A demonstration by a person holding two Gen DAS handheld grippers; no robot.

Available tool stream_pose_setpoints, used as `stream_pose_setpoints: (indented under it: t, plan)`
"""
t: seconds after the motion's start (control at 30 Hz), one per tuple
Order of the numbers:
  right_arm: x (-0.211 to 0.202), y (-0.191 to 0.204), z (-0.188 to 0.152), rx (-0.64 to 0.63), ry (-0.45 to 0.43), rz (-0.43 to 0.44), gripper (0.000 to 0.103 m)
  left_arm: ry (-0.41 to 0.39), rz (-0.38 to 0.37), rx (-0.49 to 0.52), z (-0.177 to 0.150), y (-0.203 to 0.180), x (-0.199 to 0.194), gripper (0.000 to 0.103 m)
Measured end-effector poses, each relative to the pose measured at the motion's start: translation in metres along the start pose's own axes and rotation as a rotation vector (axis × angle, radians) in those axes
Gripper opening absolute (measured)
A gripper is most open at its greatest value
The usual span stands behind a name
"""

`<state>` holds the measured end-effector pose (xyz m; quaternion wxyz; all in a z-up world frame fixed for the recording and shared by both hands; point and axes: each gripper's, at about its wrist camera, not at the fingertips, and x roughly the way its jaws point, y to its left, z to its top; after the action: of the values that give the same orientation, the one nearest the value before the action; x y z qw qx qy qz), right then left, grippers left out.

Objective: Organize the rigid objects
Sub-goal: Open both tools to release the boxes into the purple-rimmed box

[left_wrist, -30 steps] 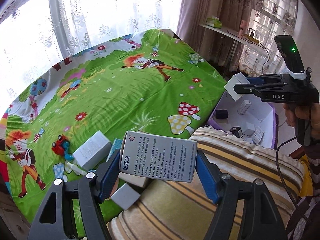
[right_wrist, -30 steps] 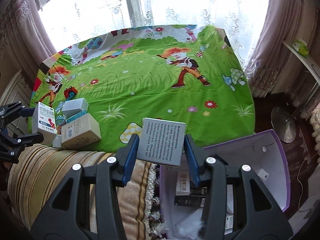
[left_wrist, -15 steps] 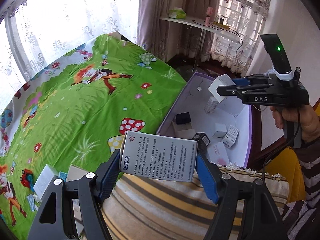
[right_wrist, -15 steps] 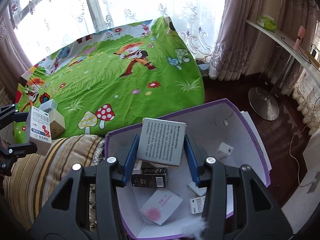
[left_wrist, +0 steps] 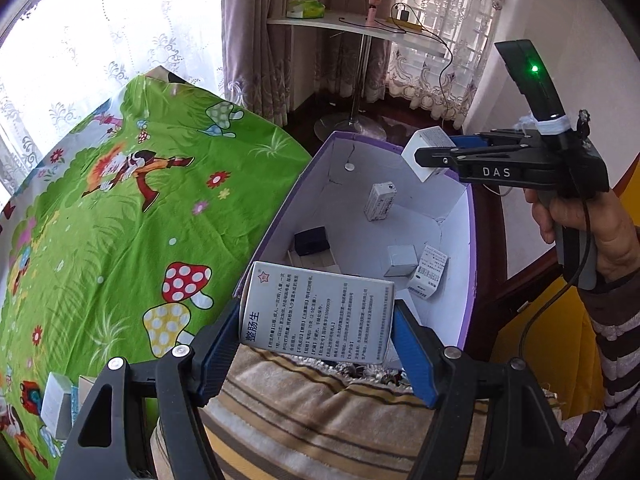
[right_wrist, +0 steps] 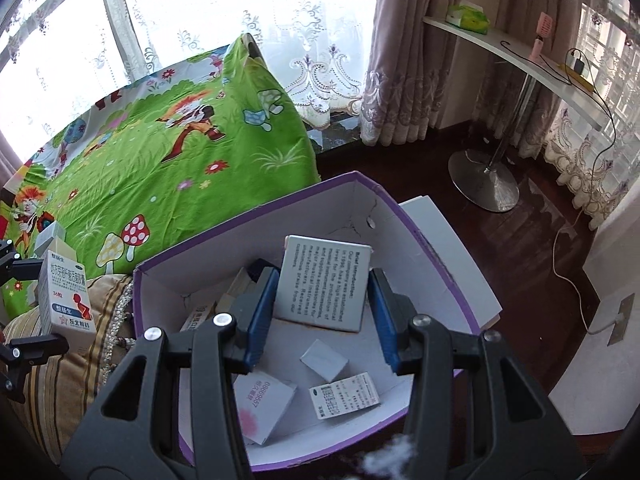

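Boxes fill both my tools: the left tool (left_wrist: 316, 344) clamps a white medicine box (left_wrist: 318, 314) at the near rim of the purple bin (left_wrist: 469, 240), the right tool (right_wrist: 322, 316) grips a grey carton (right_wrist: 322, 282) over its inside.

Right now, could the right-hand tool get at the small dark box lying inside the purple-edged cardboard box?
Probably not yet. The right tool hangs over the open purple-edged cardboard box, but it is shut on a white leaflet-printed carton. The small dark box lies uncovered, so dropping the carton first should free the way.
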<state>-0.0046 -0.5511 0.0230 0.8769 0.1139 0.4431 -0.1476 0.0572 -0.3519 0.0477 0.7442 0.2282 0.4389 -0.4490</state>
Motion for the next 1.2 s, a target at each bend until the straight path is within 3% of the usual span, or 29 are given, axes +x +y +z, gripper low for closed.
stream_pose_setpoints:
  t: [0.1, 0.17, 0.2, 0.73, 0.83, 1.07, 1.2]
  plan:
    - [0.002, -0.010, -0.001, 0.028, 0.007, -0.009, 0.052, -0.004, -0.007, 0.014, 0.011, -0.007, 0.005, 0.073]
    - [0.003, -0.015, 0.000, 0.042, 0.008, -0.014, 0.067, -0.008, -0.009, 0.019, 0.020, -0.009, 0.009, 0.073]
    - [0.002, -0.017, -0.001, 0.047, 0.003, -0.016, 0.068, -0.008, -0.012, 0.018, 0.024, -0.010, 0.011, 0.073]
    - [-0.018, -0.047, -0.002, 0.109, -0.033, -0.044, 0.075, -0.068, -0.018, -0.021, 0.135, -0.029, 0.061, 0.075]
    - [-0.021, -0.050, -0.003, 0.111, -0.040, -0.048, 0.077, -0.082, -0.004, -0.048, 0.148, -0.029, 0.067, 0.086]
    - [-0.028, -0.044, 0.002, 0.101, -0.083, -0.058, 0.078, -0.107, -0.003, -0.076, 0.146, -0.019, 0.055, 0.086]
    - [-0.038, -0.027, 0.006, 0.056, -0.128, -0.093, 0.085, -0.224, -0.032, -0.111, 0.130, -0.001, 0.026, 0.086]
